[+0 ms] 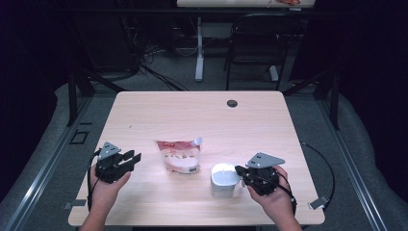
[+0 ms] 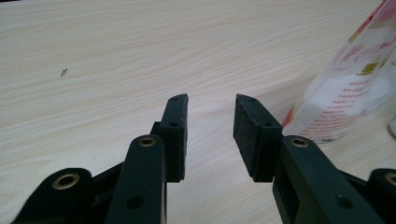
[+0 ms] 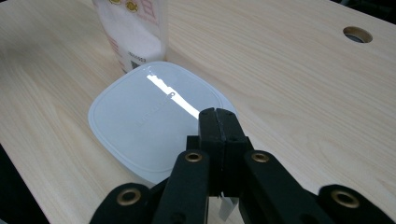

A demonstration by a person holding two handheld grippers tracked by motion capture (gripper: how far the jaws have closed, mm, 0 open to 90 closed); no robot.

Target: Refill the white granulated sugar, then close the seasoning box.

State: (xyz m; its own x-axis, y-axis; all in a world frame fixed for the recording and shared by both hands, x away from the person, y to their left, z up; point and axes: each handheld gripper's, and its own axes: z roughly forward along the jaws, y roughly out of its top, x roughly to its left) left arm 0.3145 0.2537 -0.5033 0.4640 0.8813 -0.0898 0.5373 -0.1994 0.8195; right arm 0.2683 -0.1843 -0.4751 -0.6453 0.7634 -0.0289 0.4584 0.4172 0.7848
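two grippers, one pouch, one white tub on a pale wood tabletop

pale wood-grain tabletop (image 1: 202,115) sits in a dim room, with grey floor around it, one dark chair (image 1: 255,43) behind and a second desk's white leg (image 1: 199,48) beyond. one round cable hole (image 1: 232,103) marks the far side.

on it stand two things: one clear pouch (image 1: 179,155) with red print, upright near the middle, and one white lidded container (image 1: 224,180) just beside it toward the person's right.

left gripper (image 1: 131,159) rests over bare wood, well left of the pouch, its jaws parted with nothing between them. right gripper (image 1: 239,172) reaches the container's edge; its jaws are pressed together on a thin white tab (image 3: 227,205) at the lid's (image 3: 154,116) rim. one hand holds each gripper.
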